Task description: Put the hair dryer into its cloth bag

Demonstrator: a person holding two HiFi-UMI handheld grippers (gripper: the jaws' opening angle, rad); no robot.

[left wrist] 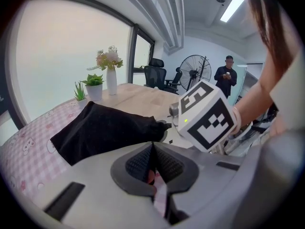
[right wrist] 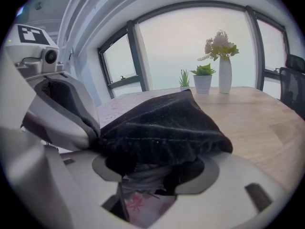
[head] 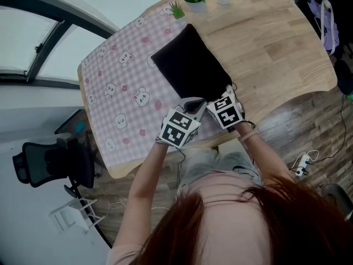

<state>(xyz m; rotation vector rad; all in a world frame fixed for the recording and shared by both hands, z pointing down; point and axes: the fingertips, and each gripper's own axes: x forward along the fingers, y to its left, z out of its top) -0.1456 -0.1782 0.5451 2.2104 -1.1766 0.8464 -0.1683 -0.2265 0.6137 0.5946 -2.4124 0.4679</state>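
On the left part of the table lies a pink checked cloth (head: 121, 93) with little bears. Near its front edge the left gripper (left wrist: 152, 162) has its jaws pressed tightly together. Just beside it lies the black cloth bag (head: 190, 65), half on the pink cloth and half on the bare wooden table (head: 276, 48), with its mouth toward the person. The right gripper (right wrist: 157, 171) is at that mouth with its jaws spread wide. The black fabric hangs over them, and something grey shows beneath it. The hair dryer itself I cannot make out.
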